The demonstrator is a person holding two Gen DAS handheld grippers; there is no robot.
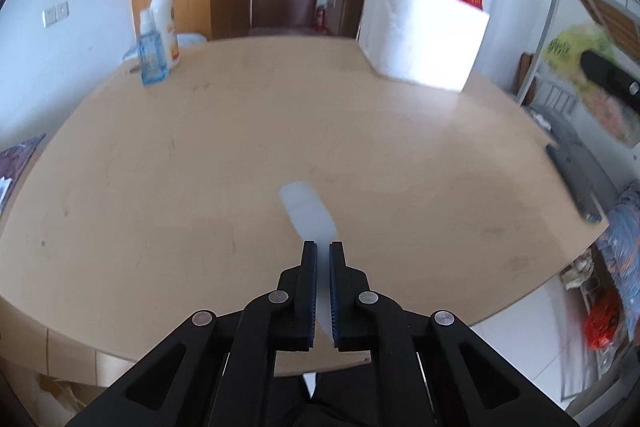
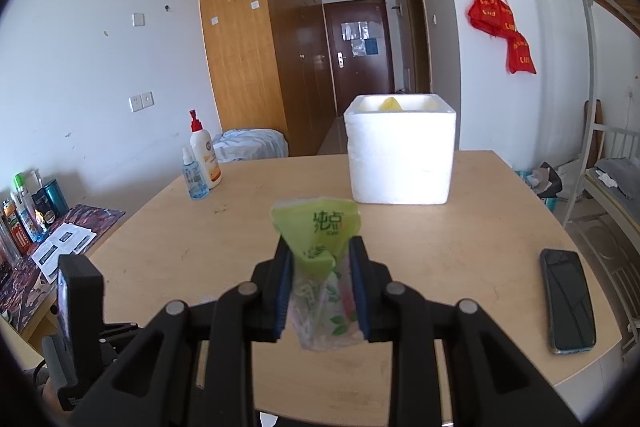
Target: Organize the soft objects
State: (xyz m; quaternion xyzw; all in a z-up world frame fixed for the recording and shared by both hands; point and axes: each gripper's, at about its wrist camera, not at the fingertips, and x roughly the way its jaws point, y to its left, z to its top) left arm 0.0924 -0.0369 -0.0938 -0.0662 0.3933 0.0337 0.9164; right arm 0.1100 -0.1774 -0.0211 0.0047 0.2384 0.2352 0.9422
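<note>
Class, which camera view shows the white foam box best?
The right wrist view: the white foam box stands whole and sharp, its open top showing something yellow inside. The left wrist view shows the box blurred and overexposed, from one corner, contents hidden.

The pale thing [image 1: 306, 215] between the left gripper's [image 1: 323, 247] fingers is smeared by blur; what it is cannot be told. The foam box [image 2: 400, 163] hides most of its yellow contents behind its near wall. The right gripper's [image 2: 320, 247] fingers cover the tissue pack's [image 2: 318, 227] sides. Bottle labels far left are unreadable.
</note>
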